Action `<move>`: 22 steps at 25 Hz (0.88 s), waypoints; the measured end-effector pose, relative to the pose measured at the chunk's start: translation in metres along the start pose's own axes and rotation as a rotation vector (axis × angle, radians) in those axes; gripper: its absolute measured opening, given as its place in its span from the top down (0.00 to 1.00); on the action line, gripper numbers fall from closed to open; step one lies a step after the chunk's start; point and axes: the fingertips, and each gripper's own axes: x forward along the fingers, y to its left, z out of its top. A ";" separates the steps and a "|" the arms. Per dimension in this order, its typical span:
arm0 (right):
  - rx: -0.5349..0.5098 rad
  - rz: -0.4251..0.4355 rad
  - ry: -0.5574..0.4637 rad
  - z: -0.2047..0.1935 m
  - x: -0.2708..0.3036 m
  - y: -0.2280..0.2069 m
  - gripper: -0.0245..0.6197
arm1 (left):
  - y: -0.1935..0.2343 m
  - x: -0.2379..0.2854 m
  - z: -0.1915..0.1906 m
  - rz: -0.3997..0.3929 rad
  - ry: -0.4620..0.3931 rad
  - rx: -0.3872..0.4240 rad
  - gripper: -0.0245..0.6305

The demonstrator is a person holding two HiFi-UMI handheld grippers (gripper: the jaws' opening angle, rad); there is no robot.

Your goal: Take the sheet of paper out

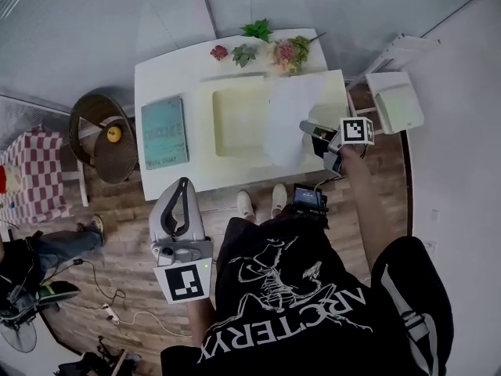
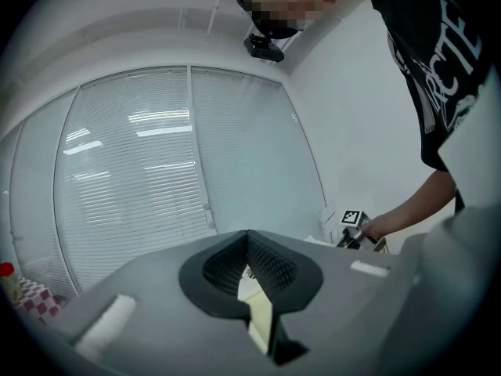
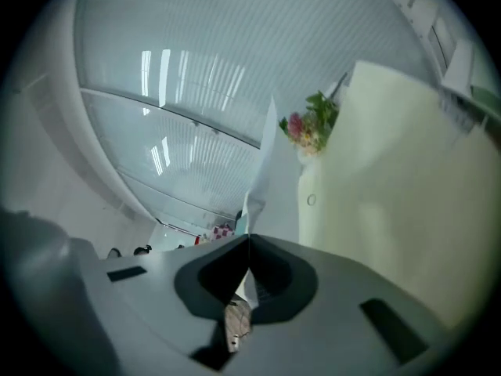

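A white sheet of paper (image 1: 286, 120) hangs tilted above the right half of a pale yellow folder (image 1: 239, 120) lying on the white table (image 1: 160, 81). My right gripper (image 1: 307, 128) is shut on the sheet's right edge. In the right gripper view the sheet (image 3: 270, 175) rises thin and edge-on from the closed jaws of the right gripper (image 3: 249, 238), with the folder (image 3: 391, 202) beside it. My left gripper (image 1: 182, 183) hovers at the table's near edge, apart from the paper. In its own view the left gripper (image 2: 247, 233) has its jaws together with nothing held.
A teal book (image 1: 164, 131) lies on the table's left part. Artificial flowers (image 1: 286, 52) sit along the far edge. A wicker chair (image 1: 98, 135) stands left of the table, a white chair (image 1: 395, 100) right of it. Cables (image 1: 109, 300) trail on the wooden floor.
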 end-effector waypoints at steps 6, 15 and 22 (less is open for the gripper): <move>-0.346 -0.123 -0.106 0.009 -0.082 0.066 0.94 | 0.005 0.027 0.009 -0.046 -0.048 -0.003 0.95; -1.098 -0.245 -0.463 0.014 -0.085 0.236 0.94 | -0.005 0.057 0.025 -0.133 -0.072 -0.009 0.95; -1.391 -0.316 -0.681 0.021 -0.076 0.318 0.94 | -0.002 0.062 0.043 -0.150 -0.117 0.008 0.95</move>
